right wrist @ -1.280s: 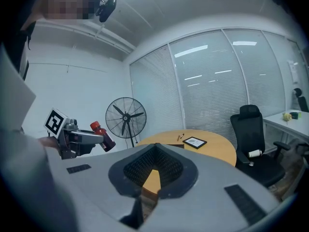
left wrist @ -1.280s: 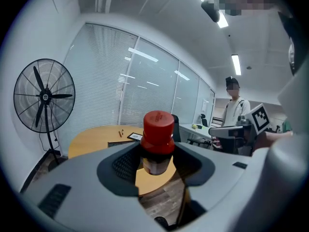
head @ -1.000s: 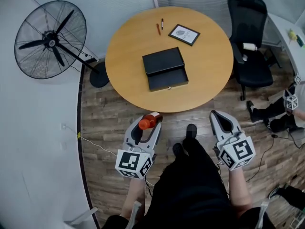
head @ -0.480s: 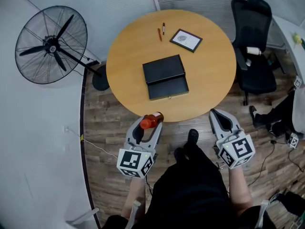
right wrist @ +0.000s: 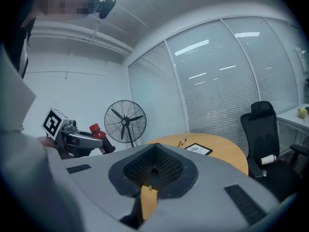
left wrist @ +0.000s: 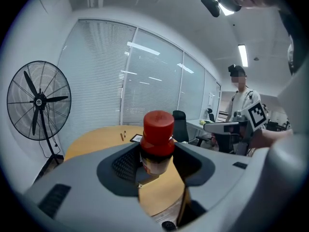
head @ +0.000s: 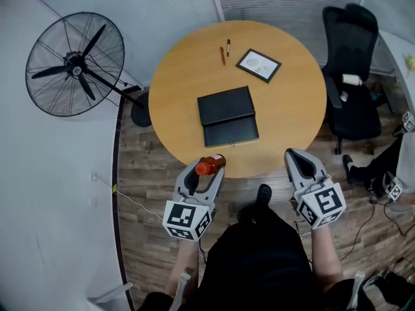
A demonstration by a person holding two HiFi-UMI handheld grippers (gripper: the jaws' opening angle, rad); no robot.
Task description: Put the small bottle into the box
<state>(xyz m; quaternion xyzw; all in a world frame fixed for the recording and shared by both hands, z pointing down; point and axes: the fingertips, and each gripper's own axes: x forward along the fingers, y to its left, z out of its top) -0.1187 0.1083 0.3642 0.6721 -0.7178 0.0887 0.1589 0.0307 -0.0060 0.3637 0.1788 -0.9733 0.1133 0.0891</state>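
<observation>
Left gripper was clamped on the small bottle, jaws pinching it just under the red cap so the cap stuck up above them; dark bottle, and there was a label on it, but I couldn't read a word of it. Right gripper had its jaws pressed together on nothing. Both carried marker cubes with black-and-white square patterns, no actual text. From the head view the bottle sat right at the near edge of the round wooden table, while the black box lay flat around the table's middle, well apart from the bottle, looking opened into two halves. Toward the table's far side there were two pens lying side by side, one orange and one dark, and just right of them a black-framed picture with some print too small to make out. Off the table's left stood a big floor fan, and off its right a black office chair.
</observation>
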